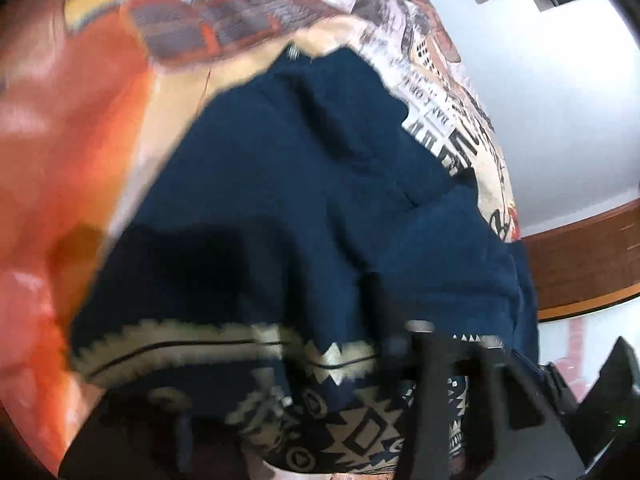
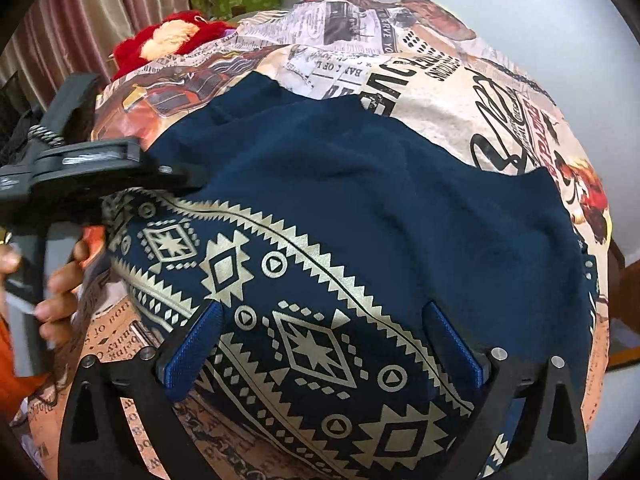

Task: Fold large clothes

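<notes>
- Navy garment [image 2: 360, 208] with a cream geometric border lies spread and rumpled on the newsprint-patterned bedsheet [image 2: 460, 80].
- The left gripper [image 2: 120, 160] sits at the garment's left edge, seemingly to lift it for a fold; I cannot tell how its jaws stand.
- The right gripper [image 2: 324, 340] hovers over the garment's border band, jaws wide apart, holding nothing.

Navy garment [image 2: 360, 184] with gold geometric border, on newsprint-patterned cream-and-orange bedsheet [image 2: 460, 80].
</notes>
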